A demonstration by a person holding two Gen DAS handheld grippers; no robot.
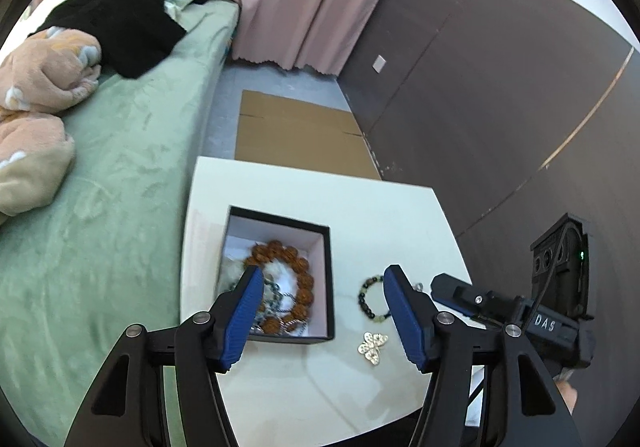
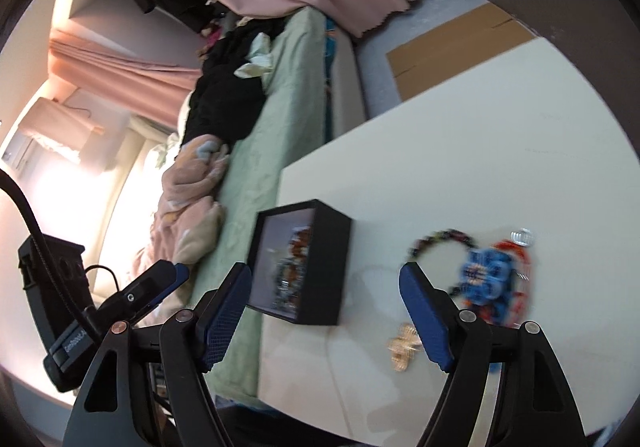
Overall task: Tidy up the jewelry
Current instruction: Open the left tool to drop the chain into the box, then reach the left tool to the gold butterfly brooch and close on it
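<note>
Left tool (image 1: 320, 311) with jaws apart above the black square cardboard box (image 1: 329, 279) on the white tabletop (image 1: 360, 215), brown wooden bead bracelet (image 1: 298, 267) inside the box, dark bead bracelet (image 1: 366, 297) and pale butterfly brooch (image 1: 373, 347) beside it, right tool (image 2: 324, 311) also apart, nothing gripped

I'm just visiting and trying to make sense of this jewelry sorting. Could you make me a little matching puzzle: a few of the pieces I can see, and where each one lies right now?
Things:
1. brown bead bracelet
2. dark bead bracelet
3. butterfly brooch
4. blue and red piece

Places:
A. on the white table, nearest the camera, just beside the box's front corner
B. inside the black box
C. on the table, at the far right of the group, blurred in the right wrist view
D. on the table, just right of the box, beyond the butterfly

Pairs: 1-B, 2-D, 3-A, 4-C
</note>
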